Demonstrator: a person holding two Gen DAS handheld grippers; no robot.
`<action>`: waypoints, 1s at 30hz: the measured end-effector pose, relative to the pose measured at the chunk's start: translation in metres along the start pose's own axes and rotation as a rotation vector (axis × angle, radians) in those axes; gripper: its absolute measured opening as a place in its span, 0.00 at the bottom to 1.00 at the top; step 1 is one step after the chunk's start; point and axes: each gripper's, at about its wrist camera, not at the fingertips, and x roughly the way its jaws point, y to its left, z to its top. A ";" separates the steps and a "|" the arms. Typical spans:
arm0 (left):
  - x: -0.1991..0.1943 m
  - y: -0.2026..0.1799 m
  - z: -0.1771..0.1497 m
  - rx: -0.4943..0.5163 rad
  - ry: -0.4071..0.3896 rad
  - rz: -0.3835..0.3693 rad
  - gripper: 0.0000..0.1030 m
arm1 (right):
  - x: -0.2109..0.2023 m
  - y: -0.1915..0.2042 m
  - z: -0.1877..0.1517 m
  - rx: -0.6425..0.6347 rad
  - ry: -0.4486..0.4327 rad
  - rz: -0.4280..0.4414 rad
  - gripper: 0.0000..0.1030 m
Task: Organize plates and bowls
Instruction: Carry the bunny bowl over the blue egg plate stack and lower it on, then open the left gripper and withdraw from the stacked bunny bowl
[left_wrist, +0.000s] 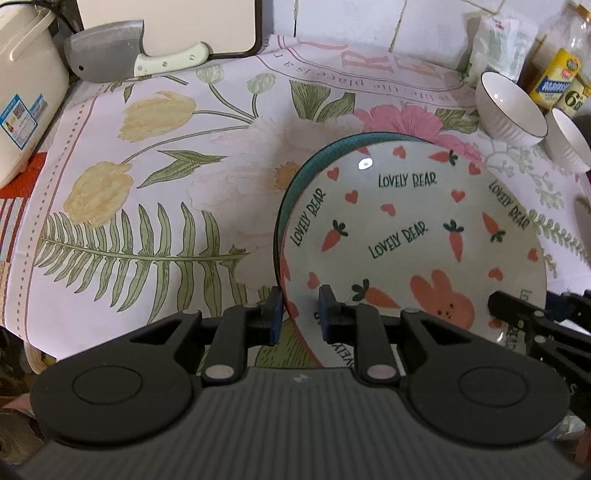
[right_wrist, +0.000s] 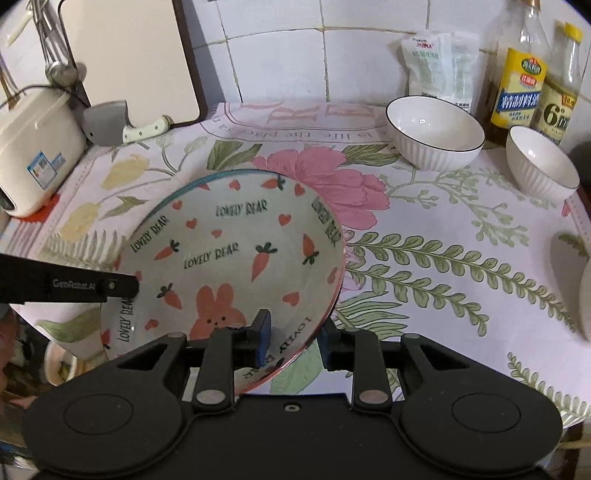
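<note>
2 stacked plates (left_wrist: 413, 221), face up

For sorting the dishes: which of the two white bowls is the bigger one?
The white bowl nearer the white pouch is bigger; the smaller bowl stands before the bottles.

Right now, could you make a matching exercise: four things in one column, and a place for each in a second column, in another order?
Things:
1. plate
2. cleaver
3. bottles
4. rice cooker

Places:
A. left edge of the counter
B. far right, by the wall
C. leaning on the cutting board
D. between both pairs of jaws

Pairs: 1-D, 2-C, 3-B, 4-A
</note>
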 end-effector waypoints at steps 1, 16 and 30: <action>0.000 -0.002 -0.001 0.010 -0.005 0.009 0.18 | 0.000 0.000 -0.001 -0.006 -0.008 -0.004 0.32; -0.007 0.003 -0.010 -0.130 -0.060 0.016 0.16 | 0.012 0.001 -0.020 -0.047 -0.107 -0.017 0.44; -0.074 -0.030 -0.043 -0.040 -0.148 0.007 0.17 | -0.044 -0.018 -0.058 -0.097 -0.298 0.080 0.44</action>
